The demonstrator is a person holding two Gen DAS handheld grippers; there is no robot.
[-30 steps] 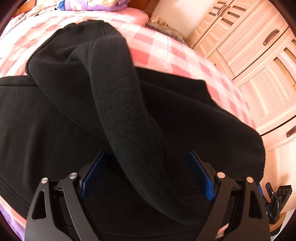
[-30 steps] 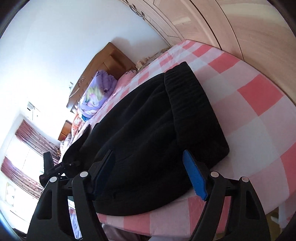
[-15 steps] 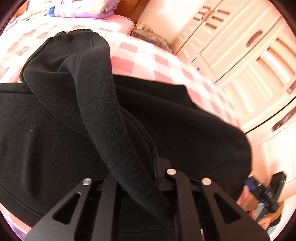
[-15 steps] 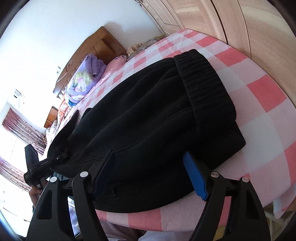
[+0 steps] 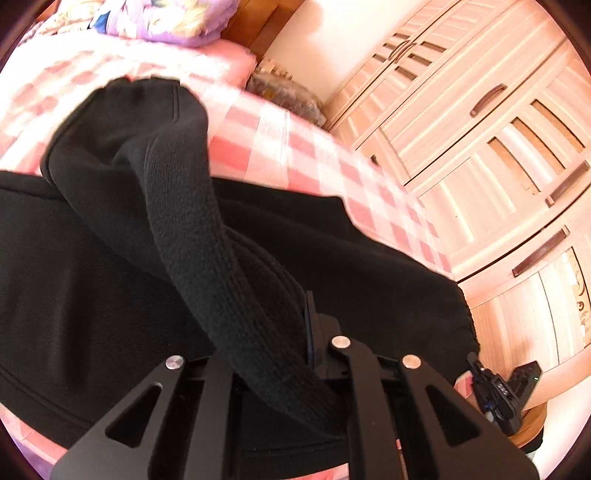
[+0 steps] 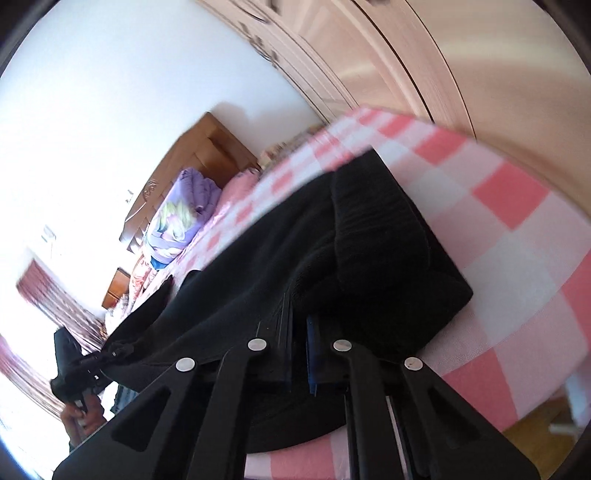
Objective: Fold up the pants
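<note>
My left gripper (image 5: 295, 354) is clamped on the ribbed cuff (image 5: 207, 236) of the black pants (image 5: 369, 266), the raised leg running from my jaws toward 11 o'clock while the rest lies flat on the pink checked bedsheet (image 5: 314, 155). My right gripper (image 6: 299, 343) is pinched tight on the pants' edge near the ribbed waistband (image 6: 376, 221), which stretches toward 1 o'clock. A purple quilt (image 6: 177, 218) sits at 10 o'clock by the wooden headboard (image 6: 207, 155).

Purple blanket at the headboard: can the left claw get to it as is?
Probably not. The left claw is shut on the ribbed cuff of the black pants, and the purple blanket lies across the checked bed.
</note>
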